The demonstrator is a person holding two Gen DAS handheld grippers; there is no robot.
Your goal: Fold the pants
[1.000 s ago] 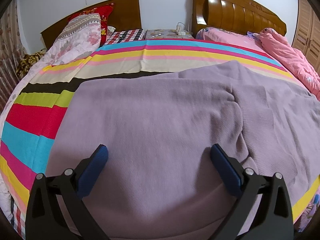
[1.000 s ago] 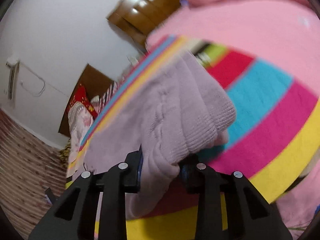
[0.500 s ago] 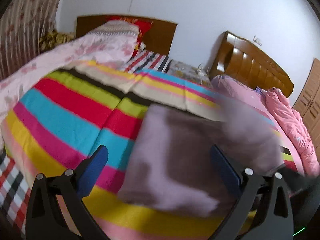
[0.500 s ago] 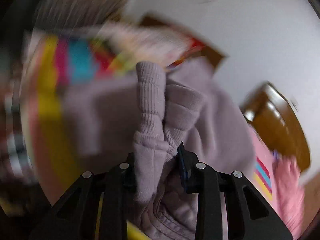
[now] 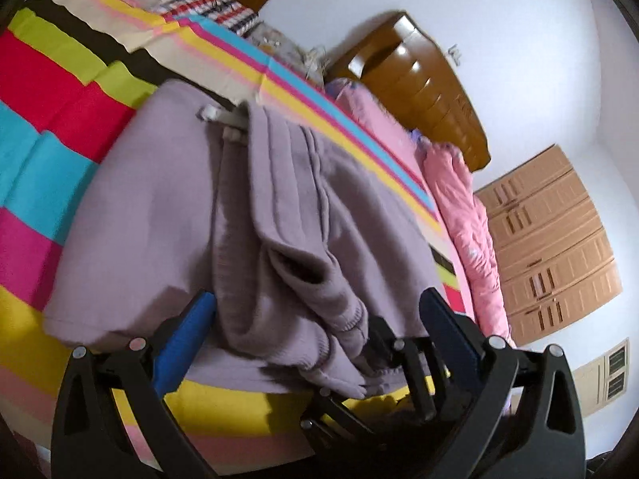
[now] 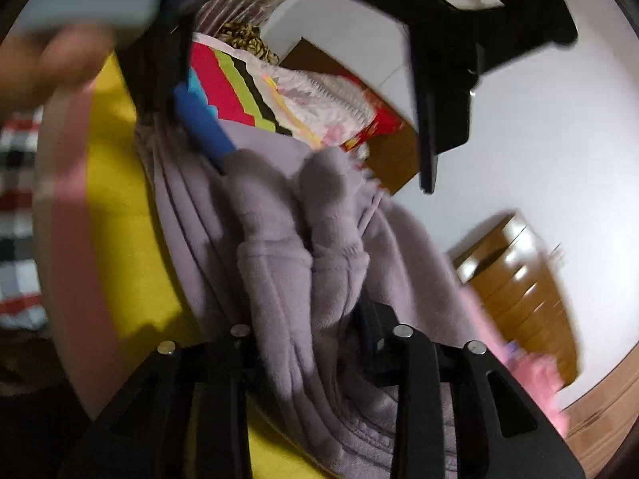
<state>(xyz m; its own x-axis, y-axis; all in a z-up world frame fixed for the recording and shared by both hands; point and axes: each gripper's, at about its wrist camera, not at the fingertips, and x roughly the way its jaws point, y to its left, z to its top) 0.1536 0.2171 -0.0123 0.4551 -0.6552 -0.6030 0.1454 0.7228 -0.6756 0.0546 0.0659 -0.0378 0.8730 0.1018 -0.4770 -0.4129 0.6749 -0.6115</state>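
From the left wrist, the lilac knitted pants [image 5: 167, 207] lay on the striped bedspread [image 5: 52, 80], long axis running away toward the wooden headboard [image 5: 419, 92]; the left gripper [image 5: 319, 319] stood wide, holding nothing; from the right wrist, the right gripper [image 6: 307, 319] pinched the pants' bunched ribbed cuffs [image 6: 303, 247], jaws narrow.

Mauve-grey knit pants [image 5: 167, 207], plain all over; under them a bedspread [image 5: 48, 80] striped red, cyan, magenta, yellow, lime, black and cream; blue pads [image 5: 187, 339] on black gripper fingers; pink quilt [image 5: 463, 215]; brown wooden headboard [image 5: 423, 92]; white wall [image 5: 519, 40].
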